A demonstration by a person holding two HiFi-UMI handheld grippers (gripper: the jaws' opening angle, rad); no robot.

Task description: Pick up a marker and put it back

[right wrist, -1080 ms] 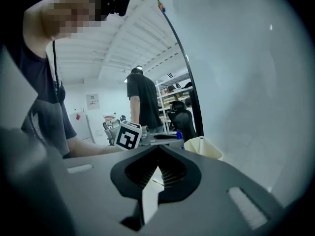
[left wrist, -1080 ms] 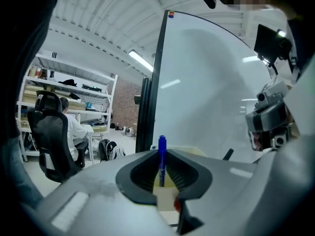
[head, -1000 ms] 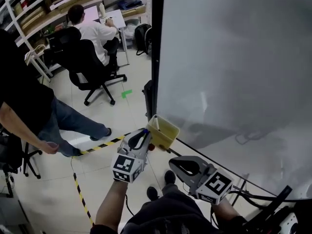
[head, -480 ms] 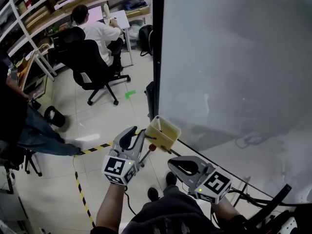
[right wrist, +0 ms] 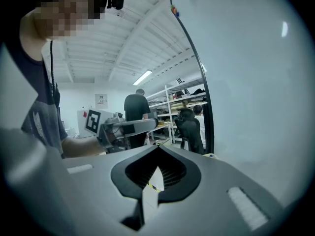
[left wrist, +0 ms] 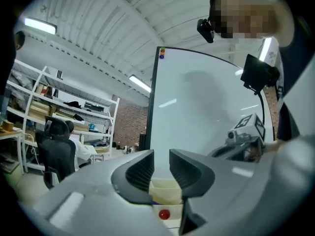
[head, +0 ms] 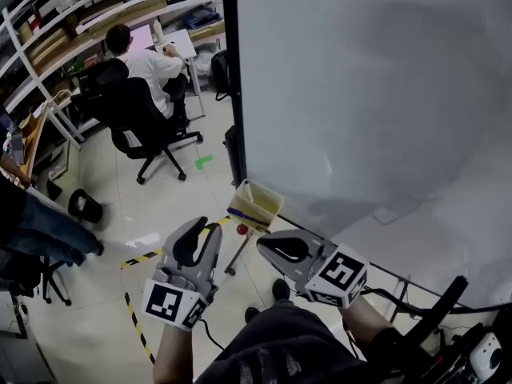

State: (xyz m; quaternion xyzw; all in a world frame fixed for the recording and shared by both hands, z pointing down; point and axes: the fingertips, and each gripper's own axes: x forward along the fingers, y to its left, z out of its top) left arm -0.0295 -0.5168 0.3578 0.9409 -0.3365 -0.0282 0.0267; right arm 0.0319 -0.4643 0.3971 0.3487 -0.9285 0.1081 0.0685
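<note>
The left hand-held gripper (head: 198,229) hovered just below and to the left of the yellow tray (head: 269,197) fixed at the lower corner of the whiteboard (head: 360,94). Its jaws stood a narrow way apart with nothing between them. Its own view looked through that gap straight at the tray (left wrist: 165,193), so it seemed lined up on the tray on purpose. A blue marker (head: 242,214) lay along the tray's near edge, resting inside and touched by neither gripper. A small red knob (head: 242,230) showed just under the tray; what it belonged to was unclear. The right hand-held gripper (head: 262,245) hung beside the left, lower and nearer the board, its jaw tips pressed together on nothing, probably just kept clear. By my reading the marker sat in its proper place, and any pick-up would need the left jaws widened first.
</note>
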